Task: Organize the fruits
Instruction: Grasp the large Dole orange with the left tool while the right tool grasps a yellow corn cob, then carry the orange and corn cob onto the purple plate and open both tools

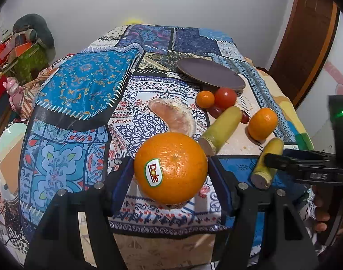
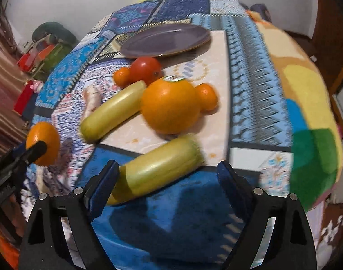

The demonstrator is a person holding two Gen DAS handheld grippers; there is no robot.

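- The patchwork cloth covers the whole surface, and all the fruit lies on its right half.
- The plate sits empty at the far side, beyond the loose fruit. Judged as the goal, it lies straight ahead of both grippers and well apart from them.
- The left gripper is about half closed. Its fingers press on both flanks of the Dole orange, which seems to ride clear of the cloth with a shadow beneath it.
- From that orange the plate lies forward and a little right. A pomelo wedge and the far stalk lie in between.
- The right gripper stands wide open and holds nothing.
- The near stalk lies in its gap. Its near end is against the left of the fingers, or just behind it, and the other finger is well clear.
- This stalk's long axis runs on a slant from near-left to far-right, not square across the gap. A clean pinch likely calls for a roll of the wrist first.
- The right gripper is the nearer one to this stalk, and the left is already loaded.
- A second orange, a tomato and a small orange wait between the stalks and the plate.
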